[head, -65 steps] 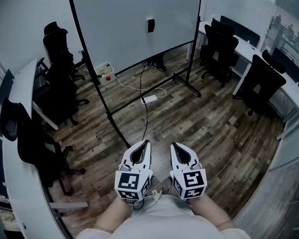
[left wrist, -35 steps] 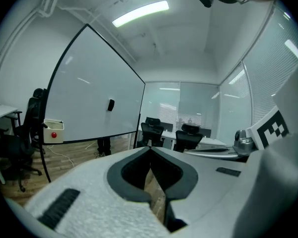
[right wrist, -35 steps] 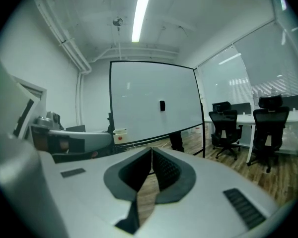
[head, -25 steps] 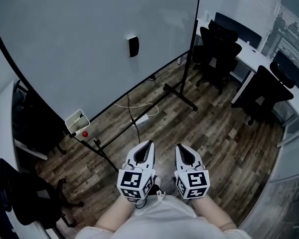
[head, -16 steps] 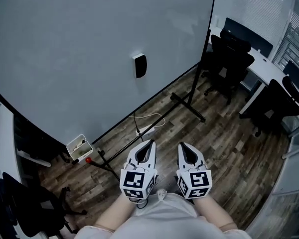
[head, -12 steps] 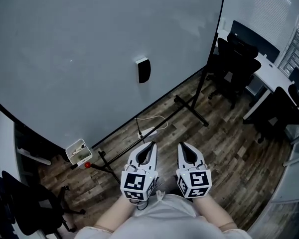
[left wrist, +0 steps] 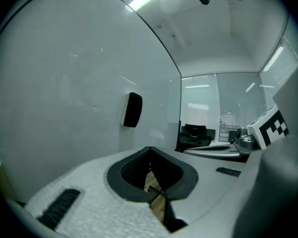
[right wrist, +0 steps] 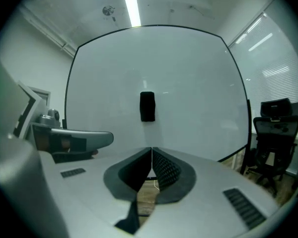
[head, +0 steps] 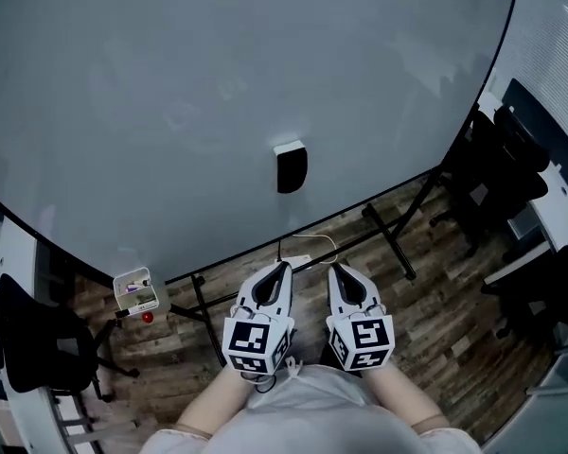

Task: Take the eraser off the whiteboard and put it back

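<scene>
The black eraser [head: 291,168] sits on the whiteboard [head: 170,112], apparently upright, well ahead of the left hand-held gripper [head: 281,268] and the right hand-held gripper [head: 334,270], both clenched on nothing.

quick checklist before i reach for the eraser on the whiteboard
1. The eraser sits on the whiteboard: ok.
2. The eraser is lined up straight ahead of the right gripper: ok.
3. The right gripper jaws are apart for a grasp: not ok, they are together.
4. The left gripper is empty: ok, shut on nothing.
5. A gripper is at the eraser: not ok, both are short of the board.
6. Nothing is between the grippers and the eraser: ok.
</scene>
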The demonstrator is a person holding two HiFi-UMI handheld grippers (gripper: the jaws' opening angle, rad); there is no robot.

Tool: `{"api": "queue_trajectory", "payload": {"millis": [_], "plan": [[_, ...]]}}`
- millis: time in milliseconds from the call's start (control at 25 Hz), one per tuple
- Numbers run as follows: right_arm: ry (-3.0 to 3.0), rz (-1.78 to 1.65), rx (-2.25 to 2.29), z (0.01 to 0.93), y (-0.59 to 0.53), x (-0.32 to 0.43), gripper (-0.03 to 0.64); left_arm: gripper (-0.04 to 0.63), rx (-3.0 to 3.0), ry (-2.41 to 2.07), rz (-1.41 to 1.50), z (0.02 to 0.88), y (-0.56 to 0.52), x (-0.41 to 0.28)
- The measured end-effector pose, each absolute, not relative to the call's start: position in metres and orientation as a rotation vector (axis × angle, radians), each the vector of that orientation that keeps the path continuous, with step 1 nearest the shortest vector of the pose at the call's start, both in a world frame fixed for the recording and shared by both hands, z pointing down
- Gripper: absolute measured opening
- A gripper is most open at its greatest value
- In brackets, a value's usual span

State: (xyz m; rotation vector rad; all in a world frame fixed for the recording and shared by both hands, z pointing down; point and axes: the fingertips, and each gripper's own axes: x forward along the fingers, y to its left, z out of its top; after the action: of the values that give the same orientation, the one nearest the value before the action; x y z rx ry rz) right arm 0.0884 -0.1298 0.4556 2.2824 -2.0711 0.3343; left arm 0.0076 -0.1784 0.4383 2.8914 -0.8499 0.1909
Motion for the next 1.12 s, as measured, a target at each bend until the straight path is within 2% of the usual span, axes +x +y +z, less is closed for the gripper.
{"api": "queue_trajectory", "payload": {"millis": [480,880,920,960,1000,1120], "plan": [[-2.351,0.217,1.841,0.443,-0.214,0.178,0.028,0.018,2.646,-1.503,0.103,0.425,-0.241,0.065],[-2.499,0.208,1.636,0.447,-0.235,0.184,0.028,0.021,2.508,-1.700,-0.016,0.407,-0.257,0.076],[-2.506,0.208,1.631,0.447,-0.236,0.184,0.028,0.059,2.506,-1.702,-0.016,0.405,-0.260,0.078],[-2.510,0.210,1.627,0.447,-0.236,0.184,0.028,0.139,2.503,-1.695,-0.013,0.404,-0.262,0.080],[-2.512,0.211,1.624,0.447,-0.237,0.184,0.028,0.176,2.498,-1.686,-0.009,0.403,-0.264,0.081],[-2.514,0.218,1.610,0.448,-0.238,0.183,0.028,0.210,2.493,-1.697,0.009,0.398,-0.272,0.083]]}}
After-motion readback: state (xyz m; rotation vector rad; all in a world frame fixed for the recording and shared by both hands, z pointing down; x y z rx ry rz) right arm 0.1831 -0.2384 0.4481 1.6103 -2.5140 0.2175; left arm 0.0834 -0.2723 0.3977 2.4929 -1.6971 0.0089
